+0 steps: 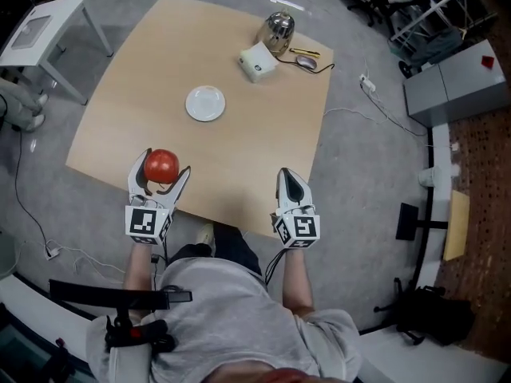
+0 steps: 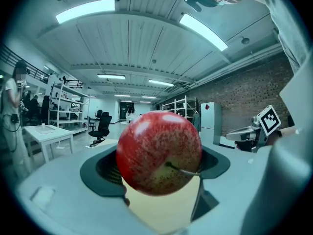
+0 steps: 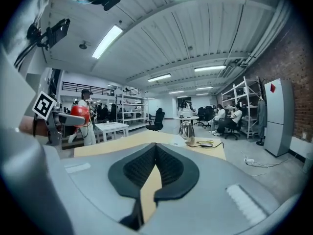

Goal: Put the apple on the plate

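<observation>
A red apple (image 1: 161,166) is held between the jaws of my left gripper (image 1: 161,174), near the table's front left edge. In the left gripper view the apple (image 2: 159,152) fills the middle, stem toward the camera, pressed between the dark pads. A small white plate (image 1: 205,103) lies bare on the wooden table (image 1: 239,158), farther in from the apple. My right gripper (image 1: 291,183) hovers at the front right edge with its jaws shut and nothing between them (image 3: 155,173). The right gripper view shows the apple (image 3: 79,114) off to the left.
At the table's far end stand a shiny metal kettle (image 1: 277,30), a white box (image 1: 257,61) and a mouse with cable (image 1: 306,61). A white side table (image 1: 44,30) is to the left, a grey cabinet (image 1: 455,82) to the right. Cables run over the floor.
</observation>
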`<state>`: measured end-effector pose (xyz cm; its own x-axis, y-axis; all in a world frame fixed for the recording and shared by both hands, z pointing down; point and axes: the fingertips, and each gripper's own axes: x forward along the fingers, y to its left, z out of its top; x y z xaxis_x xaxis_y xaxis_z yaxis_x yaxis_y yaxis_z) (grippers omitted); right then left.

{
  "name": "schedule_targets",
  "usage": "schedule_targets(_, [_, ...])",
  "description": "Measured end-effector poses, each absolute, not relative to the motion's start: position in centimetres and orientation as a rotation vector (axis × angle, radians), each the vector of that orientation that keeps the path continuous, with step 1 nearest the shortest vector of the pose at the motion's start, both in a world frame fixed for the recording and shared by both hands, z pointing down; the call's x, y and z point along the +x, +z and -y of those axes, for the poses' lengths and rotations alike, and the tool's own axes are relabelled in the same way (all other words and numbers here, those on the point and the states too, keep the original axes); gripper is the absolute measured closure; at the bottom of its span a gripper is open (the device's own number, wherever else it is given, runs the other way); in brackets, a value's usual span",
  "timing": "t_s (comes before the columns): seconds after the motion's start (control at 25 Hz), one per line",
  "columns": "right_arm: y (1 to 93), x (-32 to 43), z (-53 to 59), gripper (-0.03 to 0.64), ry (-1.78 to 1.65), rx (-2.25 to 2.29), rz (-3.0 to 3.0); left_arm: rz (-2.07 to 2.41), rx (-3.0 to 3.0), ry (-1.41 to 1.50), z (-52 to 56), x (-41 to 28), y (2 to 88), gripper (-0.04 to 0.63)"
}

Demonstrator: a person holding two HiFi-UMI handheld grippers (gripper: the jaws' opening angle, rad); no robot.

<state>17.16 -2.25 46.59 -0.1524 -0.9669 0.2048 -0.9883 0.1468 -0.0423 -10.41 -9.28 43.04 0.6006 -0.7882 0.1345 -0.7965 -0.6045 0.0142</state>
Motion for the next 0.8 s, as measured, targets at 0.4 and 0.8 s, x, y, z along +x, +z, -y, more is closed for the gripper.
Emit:
schedule_targets(0.4, [51.3, 16.6, 10.1, 0.611, 0.293, 1.819, 2.366, 1.402, 2.718, 0.231, 15.0, -8.6, 46.8, 0.152])
schedule_targets(0.8, [53.5, 16.5, 12.9, 0.611, 0.324, 1.739, 2.392, 1.4, 2.707, 0.262, 17.4, -6.9, 48.4, 0.152])
